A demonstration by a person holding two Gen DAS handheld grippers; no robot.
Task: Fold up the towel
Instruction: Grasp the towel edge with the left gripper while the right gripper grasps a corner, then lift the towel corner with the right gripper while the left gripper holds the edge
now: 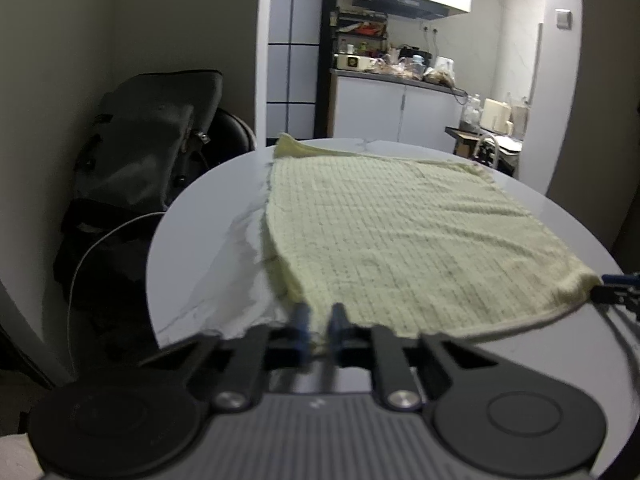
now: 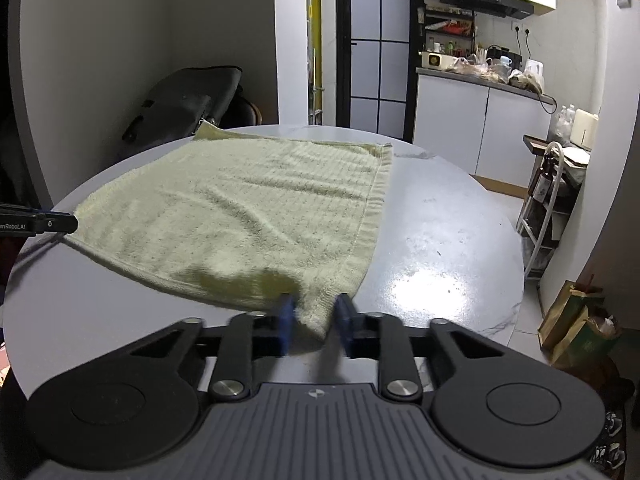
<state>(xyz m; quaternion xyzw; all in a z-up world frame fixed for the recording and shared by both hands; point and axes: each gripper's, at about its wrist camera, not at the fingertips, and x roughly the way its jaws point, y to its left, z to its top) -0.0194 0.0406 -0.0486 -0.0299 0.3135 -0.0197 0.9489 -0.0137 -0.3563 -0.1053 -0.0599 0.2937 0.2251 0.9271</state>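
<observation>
The pale yellow-green waffle-weave terry towel (image 1: 400,236) lies spread over the round, glossy grey marble-look desk (image 2: 440,240), its far edge flat on the surface and its near edge raised slightly, stretched between two corners. The left tongs (image 1: 319,320) have their blue-tipped fingers (image 1: 301,320) closed on the near left corner, a thin fold of cloth showing between them; the right tongs (image 2: 314,320) pinch the near right corner in the same way, the fabric bunched into a small point between the blue pads (image 2: 286,320). Each gripper shows in the other's camera at the opposite near corner, so the two holds are well apart with the hem taut between them. This looks like the start of the first fold, with the near edge due to be carried over to the far one. Both grips seem shallow, only the corner tips, so a quick lift or uneven pull could slip a corner free, and the smooth desk may let the whole cloth slide instead of staying anchored. The far left corner reaches the desk's rim near a dark bag (image 1: 148,136) leaning on the wall, so a drag that way might tip the towel over the edge.
</observation>
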